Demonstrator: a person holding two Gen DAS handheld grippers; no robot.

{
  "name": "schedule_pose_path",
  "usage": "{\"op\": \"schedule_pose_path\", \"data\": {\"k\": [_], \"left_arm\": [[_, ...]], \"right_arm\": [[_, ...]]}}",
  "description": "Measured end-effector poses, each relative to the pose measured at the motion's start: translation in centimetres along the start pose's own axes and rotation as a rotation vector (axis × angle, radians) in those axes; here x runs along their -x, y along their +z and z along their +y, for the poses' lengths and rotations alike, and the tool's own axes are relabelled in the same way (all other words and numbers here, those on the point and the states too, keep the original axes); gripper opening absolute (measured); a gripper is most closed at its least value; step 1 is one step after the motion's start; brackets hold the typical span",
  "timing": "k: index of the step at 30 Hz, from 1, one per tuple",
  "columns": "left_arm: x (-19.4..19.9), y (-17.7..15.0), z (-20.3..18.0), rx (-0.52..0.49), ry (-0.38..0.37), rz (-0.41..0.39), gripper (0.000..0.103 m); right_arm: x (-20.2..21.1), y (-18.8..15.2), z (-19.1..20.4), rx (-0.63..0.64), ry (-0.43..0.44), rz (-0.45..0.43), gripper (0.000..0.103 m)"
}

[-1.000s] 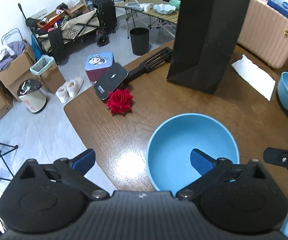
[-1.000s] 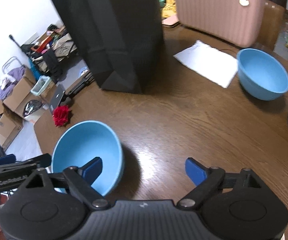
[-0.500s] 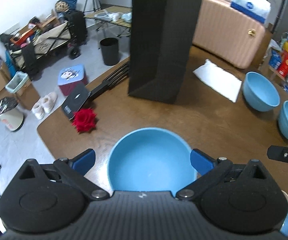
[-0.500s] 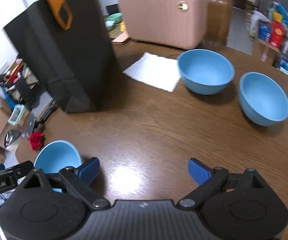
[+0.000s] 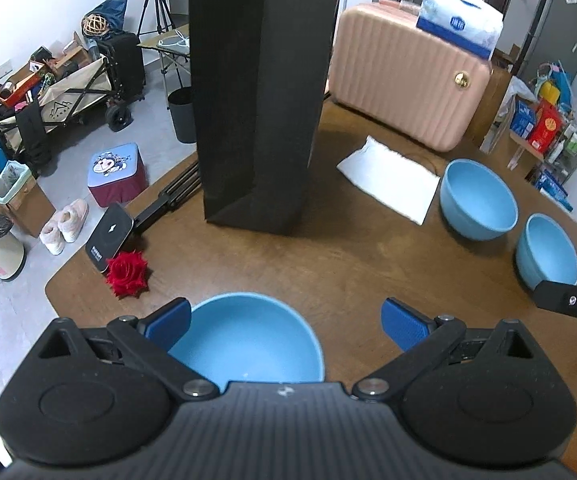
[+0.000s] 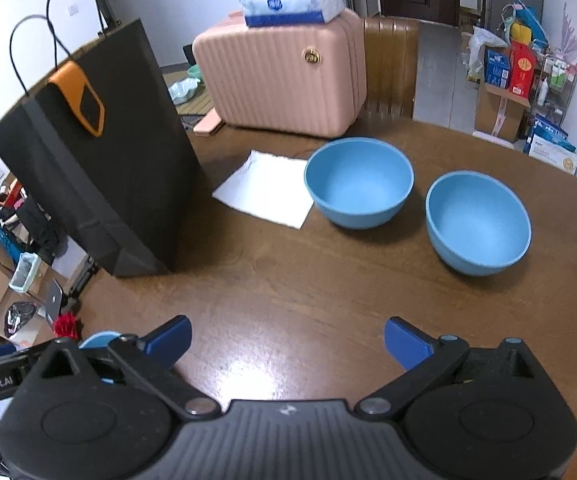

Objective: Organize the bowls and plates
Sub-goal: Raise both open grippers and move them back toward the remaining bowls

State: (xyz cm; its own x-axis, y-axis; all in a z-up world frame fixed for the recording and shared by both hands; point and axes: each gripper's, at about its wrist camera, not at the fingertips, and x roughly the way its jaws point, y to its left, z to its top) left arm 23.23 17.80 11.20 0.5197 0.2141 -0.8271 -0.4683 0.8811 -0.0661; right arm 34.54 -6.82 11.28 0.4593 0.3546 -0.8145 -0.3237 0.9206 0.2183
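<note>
We judge the step to be a reach toward the two far bowls, so that all three can be nested. The left tool [image 5: 284, 316] stands wide open and holds nothing; the near sky-blue plastic bowl [image 5: 248, 340] sits on the brown wooden table [image 5: 348, 264] just below it, at about 7 o'clock of its blue pads. The right tool [image 6: 286, 338] is also spread to its widest and empty over bare wood. The larger blue bowl [image 6: 358, 184] lies at 12 o'clock in the right view, the second blue bowl [image 6: 478, 224] at 2 o'clock, just beside it but apart. To do this well we should come down over one rim, one pad inside and one outside (a rounded wall slips easily), and keep clear of the tall black paper bag [image 6: 100, 168]. Compared with a second ago, both views have pulled back, the near bowl has slid low, and the right tool's jaws have just been opening with nothing between them.
</note>
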Motion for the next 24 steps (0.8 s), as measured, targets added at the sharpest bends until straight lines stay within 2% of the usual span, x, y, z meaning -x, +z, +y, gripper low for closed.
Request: {"op": "schedule_pose_path", "data": {"k": [10,17,24], "left_arm": [[1.4,3.2,-3.6,-0.016,-0.018,-0.034,0.103],[0.1,6.5,-5.6,-0.019,-0.017,-0.019,0.103],[-2.3,10.1,-8.1,-0.039,-0.017,-0.010,0.103]], "right_arm": [[1.6,3.9,-0.9,0.011,-0.002,-0.042,0.103],[1.0,7.5,-2.6,-0.030,-0.026,-0.051,0.103],[-1.3,11.1,-4.0,-0.063,-0.050,-0.043,0.103]]}}
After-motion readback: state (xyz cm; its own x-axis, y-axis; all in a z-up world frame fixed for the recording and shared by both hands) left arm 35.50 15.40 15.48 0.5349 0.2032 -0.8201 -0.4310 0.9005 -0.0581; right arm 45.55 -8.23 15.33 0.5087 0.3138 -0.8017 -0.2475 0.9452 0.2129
